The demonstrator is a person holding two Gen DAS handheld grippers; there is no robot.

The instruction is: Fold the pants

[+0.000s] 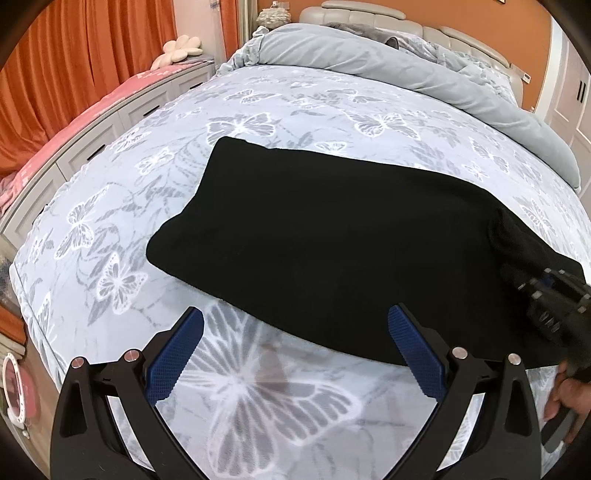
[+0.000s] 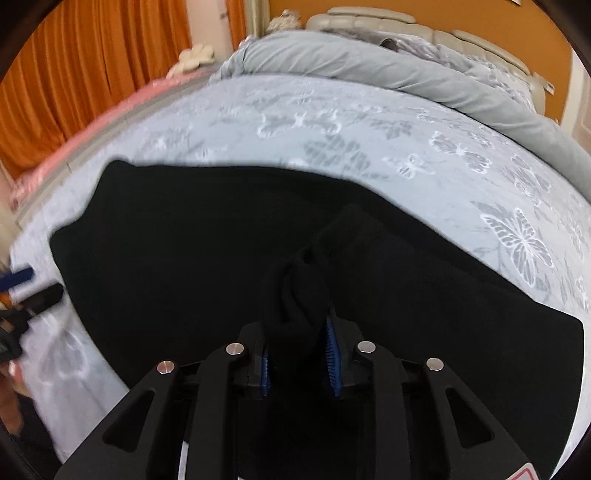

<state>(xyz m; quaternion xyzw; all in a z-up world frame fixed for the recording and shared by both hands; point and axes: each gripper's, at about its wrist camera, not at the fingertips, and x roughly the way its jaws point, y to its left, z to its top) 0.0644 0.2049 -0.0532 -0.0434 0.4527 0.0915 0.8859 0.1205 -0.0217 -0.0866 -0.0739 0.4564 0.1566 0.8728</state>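
Observation:
The black pants (image 1: 332,240) lie folded in a broad flat band across the butterfly-print bedspread (image 1: 147,184). My left gripper (image 1: 295,312) is open just in front of their near edge, over bare bedspread, with nothing between its blue pads (image 1: 173,362). In the right wrist view my right gripper (image 2: 297,347) is shut on a raised, bunched fold of the pants (image 2: 184,258), and the cloth fills the gap between its pads (image 2: 332,350). The same gripper (image 1: 550,295) shows at the right edge of the left wrist view with the bunch of cloth. The left gripper (image 2: 22,291) appears blurred at the far left.
A grey duvet (image 1: 406,62) is rolled up along the head of the bed below a padded headboard (image 1: 369,14). A low drawer unit with a pink cover (image 1: 92,110) and orange curtains (image 1: 92,48) run along the left side. A person's hand (image 1: 565,395) is at the lower right.

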